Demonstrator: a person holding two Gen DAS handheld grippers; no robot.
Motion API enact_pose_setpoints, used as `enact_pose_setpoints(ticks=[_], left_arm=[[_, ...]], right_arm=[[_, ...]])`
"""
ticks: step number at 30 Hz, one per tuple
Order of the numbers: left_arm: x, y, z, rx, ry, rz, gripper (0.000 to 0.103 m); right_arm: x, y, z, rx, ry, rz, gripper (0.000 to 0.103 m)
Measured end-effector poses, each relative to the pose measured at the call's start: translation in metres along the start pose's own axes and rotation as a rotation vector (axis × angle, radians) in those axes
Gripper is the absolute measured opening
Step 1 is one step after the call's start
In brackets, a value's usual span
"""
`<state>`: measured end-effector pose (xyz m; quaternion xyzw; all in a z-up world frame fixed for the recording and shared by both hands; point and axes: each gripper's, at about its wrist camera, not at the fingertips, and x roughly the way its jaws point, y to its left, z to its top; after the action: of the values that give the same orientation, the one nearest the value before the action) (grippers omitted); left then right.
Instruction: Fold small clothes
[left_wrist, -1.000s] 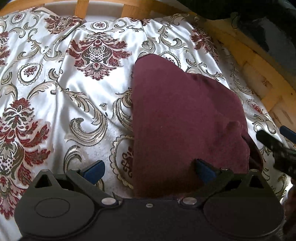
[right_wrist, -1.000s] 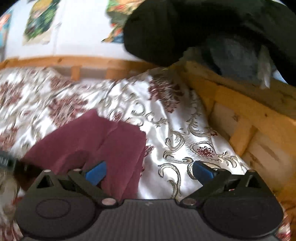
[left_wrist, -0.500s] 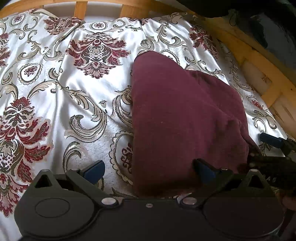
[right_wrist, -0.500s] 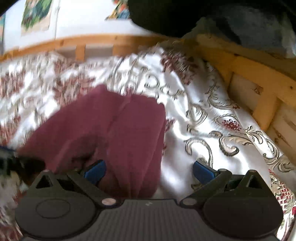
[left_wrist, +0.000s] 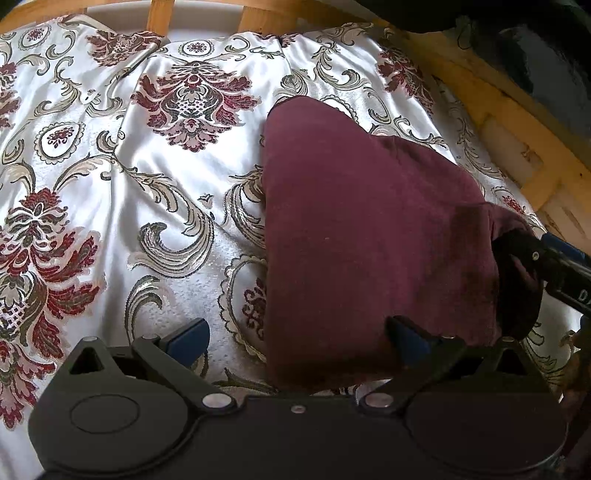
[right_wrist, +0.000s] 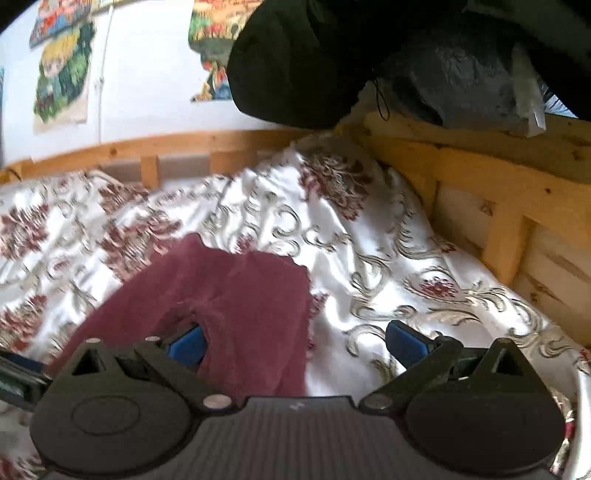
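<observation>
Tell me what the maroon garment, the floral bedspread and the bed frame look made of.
Maroon folded garment: soft, matte knit, probably fleece or cotton; fuzzy nap, no shine.
White floral bedspread: satin-like woven fabric; glossy highlights, metallic-looking scrolls.
Pale bed frame: unpainted wood, likely pine; visible knots and grain.

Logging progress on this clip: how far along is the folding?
Done: the maroon garment lies doubled into a compact shape on the bedspread. In hand: both grippers, left and right, sit open at its near edge. Left: a final fold, perhaps.
</observation>
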<state>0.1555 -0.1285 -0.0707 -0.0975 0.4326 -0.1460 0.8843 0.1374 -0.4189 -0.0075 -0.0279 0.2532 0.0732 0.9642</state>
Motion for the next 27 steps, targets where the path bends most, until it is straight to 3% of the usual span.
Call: enact_pose_setpoints(ticks=[2, 6, 8, 10, 12, 16, 20, 22, 24, 26, 27], left_arm=[[0.000, 0.000, 0.000, -0.002, 0.002, -0.001, 0.102], [0.000, 0.002, 0.000, -0.005, 0.005, -0.007, 0.102], [0.000, 0.002, 0.000, -0.006, 0.006, -0.010, 0.102], [0.001, 0.002, 0.000, -0.007, 0.006, -0.009, 0.102], [0.001, 0.002, 0.000, -0.007, 0.006, -0.012, 0.102], [0.001, 0.004, 0.000, -0.014, 0.008, -0.019, 0.102], [0.001, 0.003, -0.001, -0.014, 0.007, -0.017, 0.102], [0.001, 0.003, -0.001, -0.015, 0.008, -0.019, 0.102], [0.001, 0.003, -0.001, -0.016, 0.005, -0.017, 0.102], [0.000, 0.003, -0.001, -0.016, 0.003, -0.015, 0.102], [0.000, 0.003, -0.002, -0.015, 0.002, -0.015, 0.102]], right_arm=[[0.002, 0.001, 0.000, -0.021, 0.030, 0.006, 0.102], [0.013, -0.001, -0.004, -0.142, 0.172, -0.069, 0.102], [0.010, -0.003, -0.005, -0.182, 0.185, -0.080, 0.102], [0.007, -0.004, -0.003, -0.215, 0.206, -0.052, 0.102], [0.004, -0.004, 0.000, -0.252, 0.272, 0.032, 0.103], [-0.017, -0.011, 0.008, -0.242, 0.219, 0.108, 0.103], [-0.023, -0.028, 0.017, -0.028, 0.092, 0.168, 0.103], [-0.016, -0.034, 0.018, 0.033, 0.035, 0.146, 0.102], [0.001, -0.033, 0.016, 0.028, 0.004, 0.128, 0.092], [0.020, -0.026, 0.013, -0.003, 0.014, 0.102, 0.068], [0.029, -0.024, 0.012, -0.009, 0.016, 0.090, 0.063]])
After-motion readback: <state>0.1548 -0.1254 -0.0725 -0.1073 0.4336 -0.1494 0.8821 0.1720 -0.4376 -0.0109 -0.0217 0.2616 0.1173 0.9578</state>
